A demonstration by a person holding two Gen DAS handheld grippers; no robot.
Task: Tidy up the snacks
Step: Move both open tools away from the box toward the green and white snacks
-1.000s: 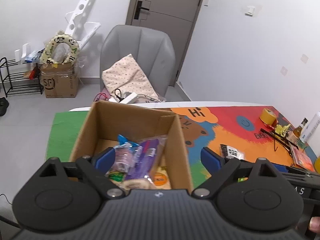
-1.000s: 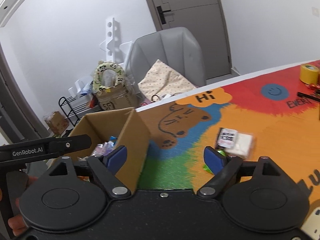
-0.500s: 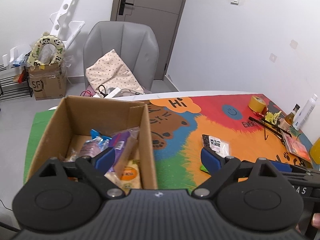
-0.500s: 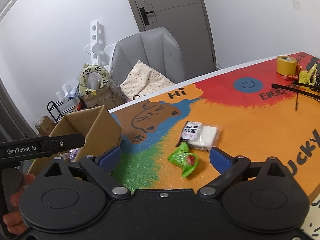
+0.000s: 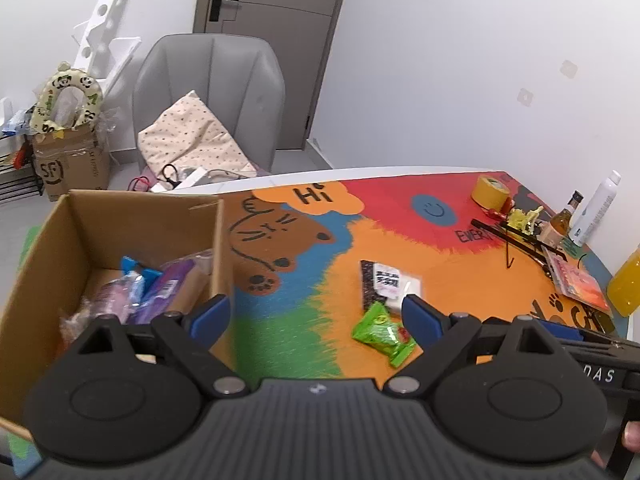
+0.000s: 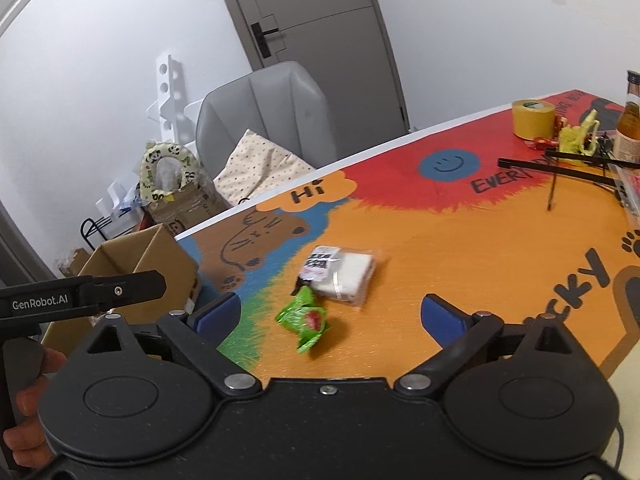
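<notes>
Two pairs of tongs hang wide open over a painted counter (image 6: 460, 240) where two snacks lie loose beside a cardboard box.

The left tongs (image 5: 316, 316) hold nothing, jaws spread, one blue pad in front of the cardboard box (image 5: 48, 256) wall and the other just beside the green packet (image 5: 382, 334); the right tongs (image 6: 330, 314), whose jaws have just been opening, are also empty, with the green packet (image 6: 306, 320) lying on the counter between the blue pads, untouched; a clear-wrapped white snack (image 6: 340, 272) with a black-and-white label lies just beyond it, the two touching or nearly so; several wrapped snacks (image 5: 148, 292), purple and blue among them, sit inside the box at the counter's left end; a yellow tape roll (image 6: 534, 118) and bottles stand at the far right.
</notes>
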